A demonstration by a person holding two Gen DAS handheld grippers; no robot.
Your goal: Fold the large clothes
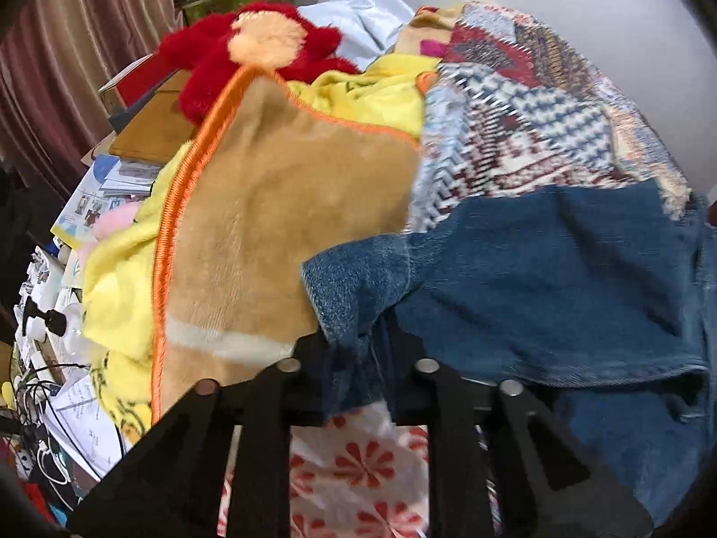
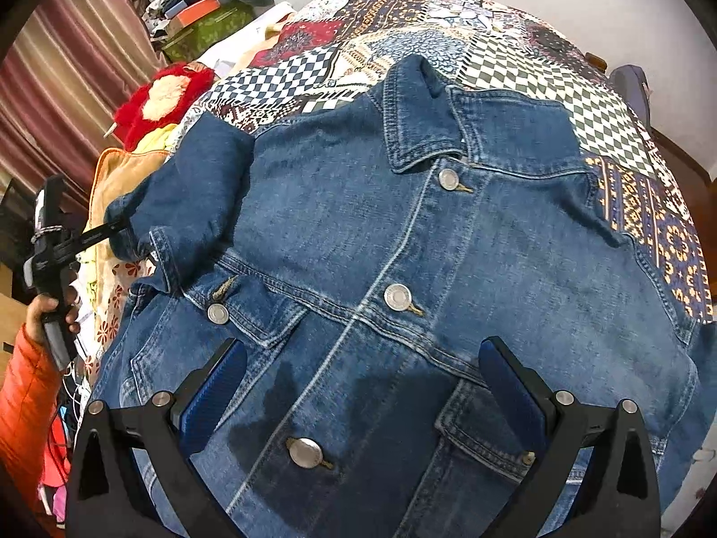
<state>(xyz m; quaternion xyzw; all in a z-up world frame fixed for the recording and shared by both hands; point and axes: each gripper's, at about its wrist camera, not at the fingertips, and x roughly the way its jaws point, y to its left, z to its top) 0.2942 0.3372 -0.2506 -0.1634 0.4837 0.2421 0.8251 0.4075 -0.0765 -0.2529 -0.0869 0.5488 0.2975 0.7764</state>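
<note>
Bright, even light; left view blurred, edges warped.

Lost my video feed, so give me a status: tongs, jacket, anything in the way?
Left tongs shut on the jacket sleeve. Right tongs open, above the denim jacket, buttoned, front up on the quilt. Brown blanket crowds the sleeve side.
</note>
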